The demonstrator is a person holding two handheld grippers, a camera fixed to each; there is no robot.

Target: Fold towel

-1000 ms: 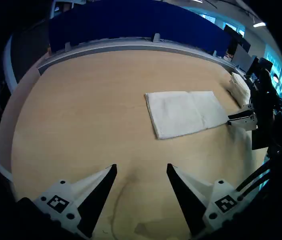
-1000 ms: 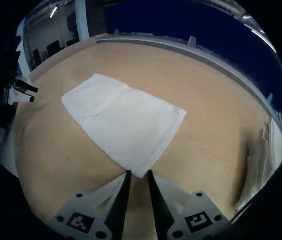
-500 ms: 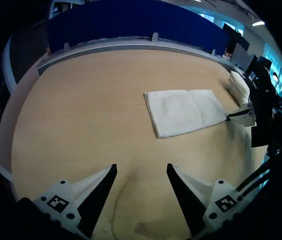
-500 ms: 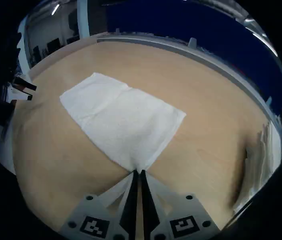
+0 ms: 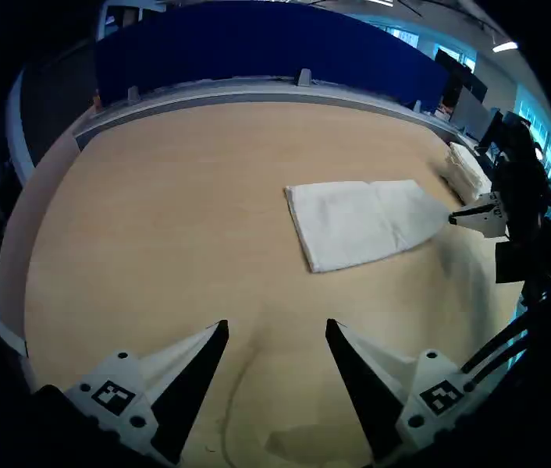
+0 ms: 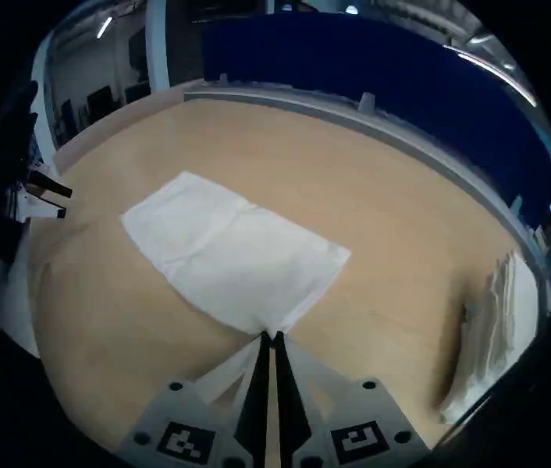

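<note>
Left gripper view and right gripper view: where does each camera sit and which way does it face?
Left gripper view: on the open left gripper, back over the table, facing the towel and divider; right gripper far right at the towel's corner.
Right gripper view: on the right gripper, shut on the towel's near corner, looking across it; left gripper far left.
Shared: towel, table, divider, both grippers.
</note>
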